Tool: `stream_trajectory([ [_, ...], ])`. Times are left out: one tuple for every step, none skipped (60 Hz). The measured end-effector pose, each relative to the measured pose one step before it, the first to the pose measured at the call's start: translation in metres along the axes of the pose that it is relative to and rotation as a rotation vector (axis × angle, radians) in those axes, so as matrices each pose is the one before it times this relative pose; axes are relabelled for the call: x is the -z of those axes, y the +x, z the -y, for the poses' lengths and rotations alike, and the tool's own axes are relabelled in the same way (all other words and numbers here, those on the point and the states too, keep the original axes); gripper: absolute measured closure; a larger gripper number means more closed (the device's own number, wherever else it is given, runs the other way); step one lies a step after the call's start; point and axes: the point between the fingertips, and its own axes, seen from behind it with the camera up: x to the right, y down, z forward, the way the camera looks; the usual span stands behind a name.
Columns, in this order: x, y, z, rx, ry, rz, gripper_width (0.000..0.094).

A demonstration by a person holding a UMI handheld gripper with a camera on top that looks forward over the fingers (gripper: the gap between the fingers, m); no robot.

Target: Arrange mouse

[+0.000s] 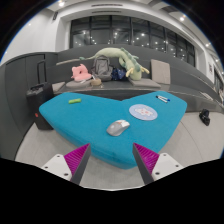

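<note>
A small grey mouse (118, 127) lies on a teal heart-shaped mat (90, 118) that covers the table. It sits beyond my fingers, a little ahead of the gap between them. My gripper (112, 158) is open and empty, with its two magenta pads (76, 159) spread wide over the mat's near edge and the grey table surface. Nothing is between the fingers.
A white round disc (143, 110) lies on the mat beyond the mouse, to the right. A small green item (72, 101) lies at the mat's far left. Behind the table stand a grey sofa (60, 72) with plush toys (115, 60) and a cardboard box (160, 70).
</note>
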Motion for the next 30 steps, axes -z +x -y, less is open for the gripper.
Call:
stream_trajectory([
  [-0.00493, 0.00411, -0.00094, -0.0007, 0.00099, -0.00251, 0.0069],
  [-0.00520, 0.00376, -0.00099, 0.0002, 0.00224, -0.00295, 0.0069],
  [-0.00499, 0.00369, -0.00091, 0.0020, 0.00246, -0.00399, 0.0070],
  [-0.00462, 0.00371, -0.00074, 0.0030, 0.00309, -0.00486, 0.0070],
  [0.00451, 0.00142, 0.00067, 0.0020, -0.00041, -0.00569, 0.0069],
  [-0.00458, 0.00261, -0.00073, 0.0016, 0.00194, -0.00473, 0.0071],
  [-0.00476, 0.00170, -0.00079, 0.0002, 0.00121, -0.00201, 0.0069],
  [-0.00514, 0.00061, -0.00027, -0.0013, 0.00155, 0.00120, 0.0071],
  [-0.00517, 0.00022, -0.00037, -0.0026, 0.00220, 0.00354, 0.0069],
  [-0.00493, 0.00018, -0.00009, -0.0041, 0.00265, 0.00346, 0.0069],
  [-0.00487, 0.00029, -0.00004, -0.0043, 0.00217, 0.00260, 0.0071],
  [-0.00501, 0.00047, -0.00017, -0.0034, 0.00147, 0.00234, 0.0069],
  [-0.00541, 0.00058, 0.00003, -0.0026, 0.00227, 0.00138, 0.0067],
  [-0.00538, 0.00074, 0.00050, -0.0016, 0.00385, 0.00088, 0.0067],
  [-0.00530, 0.00095, 0.00041, -0.0009, 0.00392, -0.00013, 0.0068],
  [-0.00543, 0.00098, 0.00024, 0.0000, 0.00308, -0.00035, 0.0068],
  [-0.00568, 0.00058, -0.00020, 0.0009, 0.00223, 0.00039, 0.0068],
  [-0.00540, -0.00006, 0.00016, 0.0005, 0.00202, 0.00166, 0.0068],
  [-0.00568, -0.00031, -0.00007, -0.0004, 0.00233, 0.00293, 0.0071],
  [-0.00574, 0.00020, -0.00008, -0.0015, 0.00307, 0.00271, 0.0071],
  [-0.00581, 0.00012, 0.00017, -0.0025, 0.00306, 0.00193, 0.0070],
  [-0.00588, -0.00012, -0.00030, -0.0030, 0.00217, 0.00225, 0.0069],
  [-0.00568, -0.00109, -0.00050, -0.0027, 0.00075, 0.00376, 0.0070],
  [-0.00228, -0.00373, -0.00020, -0.0018, -0.00230, 0.00330, 0.0071],
  [-0.00499, -0.00063, -0.00062, -0.0009, -0.00074, 0.00395, 0.0072],
  [-0.00530, 0.00002, -0.00065, -0.0006, -0.00043, 0.00204, 0.0071],
  [-0.00496, 0.00025, -0.00068, -0.0009, 0.00011, 0.00007, 0.0072],
  [-0.00513, 0.00063, -0.00038, -0.0011, 0.00049, -0.00078, 0.0071],
  [-0.00918, 0.00204, -0.00082, -0.0005, 0.00243, 0.00026, 0.0071],
  [-0.00511, 0.00069, -0.00079, 0.0011, -0.00034, -0.00155, 0.0071],
])
